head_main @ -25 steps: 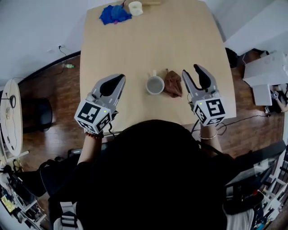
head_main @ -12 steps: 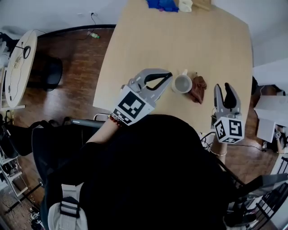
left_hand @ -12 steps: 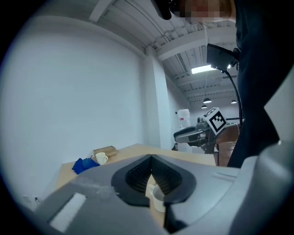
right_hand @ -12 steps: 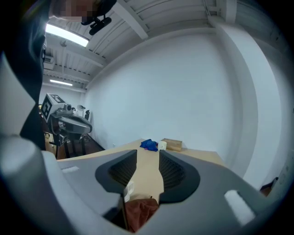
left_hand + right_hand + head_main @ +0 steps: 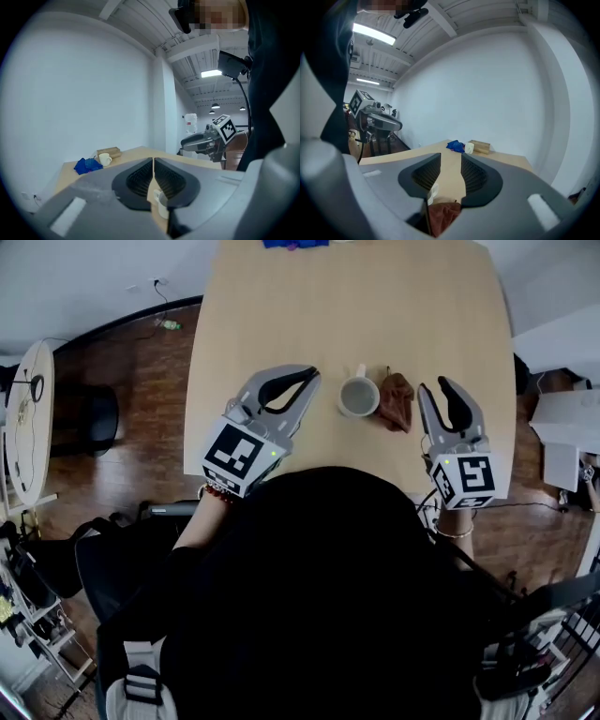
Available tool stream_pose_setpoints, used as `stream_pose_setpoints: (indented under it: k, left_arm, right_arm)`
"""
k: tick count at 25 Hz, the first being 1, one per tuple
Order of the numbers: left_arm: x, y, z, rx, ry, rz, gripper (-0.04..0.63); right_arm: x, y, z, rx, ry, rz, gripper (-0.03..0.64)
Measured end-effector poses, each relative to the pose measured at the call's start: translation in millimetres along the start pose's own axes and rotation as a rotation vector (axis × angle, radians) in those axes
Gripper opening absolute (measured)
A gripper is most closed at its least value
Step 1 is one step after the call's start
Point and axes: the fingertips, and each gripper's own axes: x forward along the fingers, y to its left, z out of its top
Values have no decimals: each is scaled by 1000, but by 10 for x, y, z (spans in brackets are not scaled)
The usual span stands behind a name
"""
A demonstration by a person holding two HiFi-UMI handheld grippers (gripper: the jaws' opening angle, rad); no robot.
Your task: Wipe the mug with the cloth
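A white mug stands on the wooden table, with a crumpled brown cloth touching its right side. My left gripper is shut and empty, its tips a short way left of the mug. In the left gripper view the mug peeks out below the shut jaws. My right gripper hovers just right of the cloth, its jaws closing with nothing between them. In the right gripper view the cloth lies below the jaws, apart from them.
At the table's far end lie a blue cloth, a second white cup and a wooden box. A round side table and a dark chair stand on the floor to the left.
My left gripper has moved right, closer to the mug, staying shut. The right gripper's jaws have narrowed. The head view has shifted, so the far end of the table is cut off.
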Motion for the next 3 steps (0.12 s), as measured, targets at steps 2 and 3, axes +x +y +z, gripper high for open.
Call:
stream_pose_setpoints:
  k: [2,3]
  left_arm:
    - [6,39,12,-3,-4,13,3]
    - [3,56,10,0,-3,17,3]
  right_arm:
    - [60,7,-17,2,-1,15,138]
    - [90,16,-26,3,-1,24,138]
